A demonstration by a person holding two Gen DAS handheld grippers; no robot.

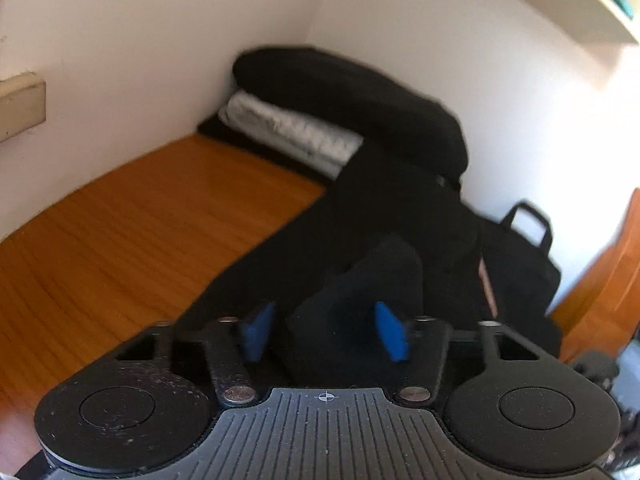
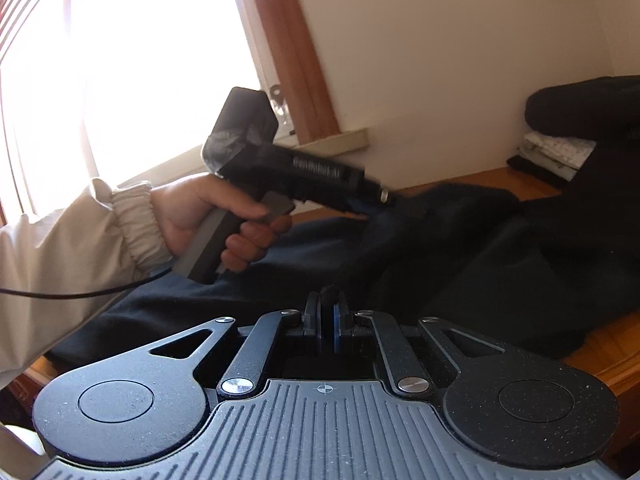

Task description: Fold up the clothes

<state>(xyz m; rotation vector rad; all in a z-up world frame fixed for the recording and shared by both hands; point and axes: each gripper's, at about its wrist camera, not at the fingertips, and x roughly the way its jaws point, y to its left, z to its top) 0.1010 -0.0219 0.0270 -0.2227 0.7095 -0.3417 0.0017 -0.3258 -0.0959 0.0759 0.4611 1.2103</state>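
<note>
Garment: black garment [image 1: 360, 216] sprawls on wood surface [image 1: 120, 240], long axis running from left tool to folded pile [image 1: 304, 136] at wall.
Left tool [image 1: 324, 332]: pads apart, cloth fold between, not pinched.
Right tool [image 2: 329, 320]: clamped on garment edge, so nearer.

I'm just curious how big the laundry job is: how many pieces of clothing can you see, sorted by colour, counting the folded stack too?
Black, being folded: 1, the black garment spread on the wooden table.
Black, on the stack: 2, the top black piece and the bottom black piece.
White or grey: 1, the white folded piece.
Total: 4.
</note>
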